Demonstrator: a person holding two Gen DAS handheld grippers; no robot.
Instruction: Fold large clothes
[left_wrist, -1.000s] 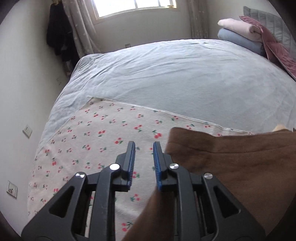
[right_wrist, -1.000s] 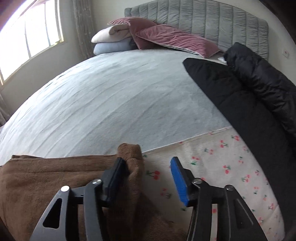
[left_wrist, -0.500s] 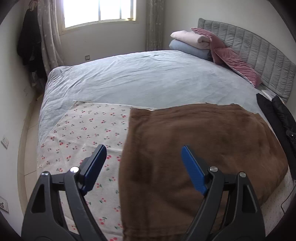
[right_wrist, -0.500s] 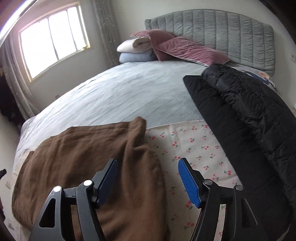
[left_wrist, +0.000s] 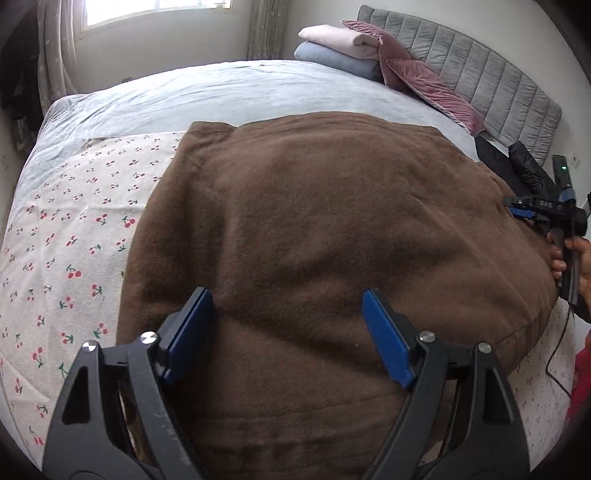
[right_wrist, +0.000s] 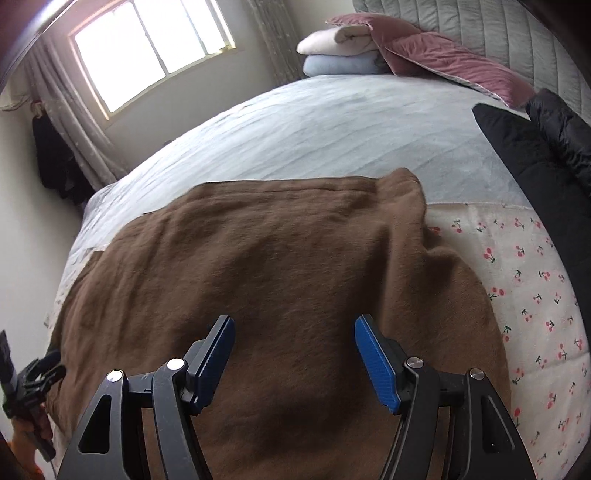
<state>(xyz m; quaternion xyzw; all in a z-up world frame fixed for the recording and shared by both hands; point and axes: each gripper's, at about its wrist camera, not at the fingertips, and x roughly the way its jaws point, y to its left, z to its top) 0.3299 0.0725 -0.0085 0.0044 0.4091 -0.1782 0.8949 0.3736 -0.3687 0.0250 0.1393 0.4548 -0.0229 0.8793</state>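
The brown garment is spread flat over the cherry-print cloth on the bed, its far right corner bunched. The left gripper is held above it, jaws released wide after just opening, nothing gripped. The right gripper is held above it too, jaws spread, nothing between them. 2 folded blankets and a pink cushion are seen at the grey headboard, a black jacket beside them, a window beyond.
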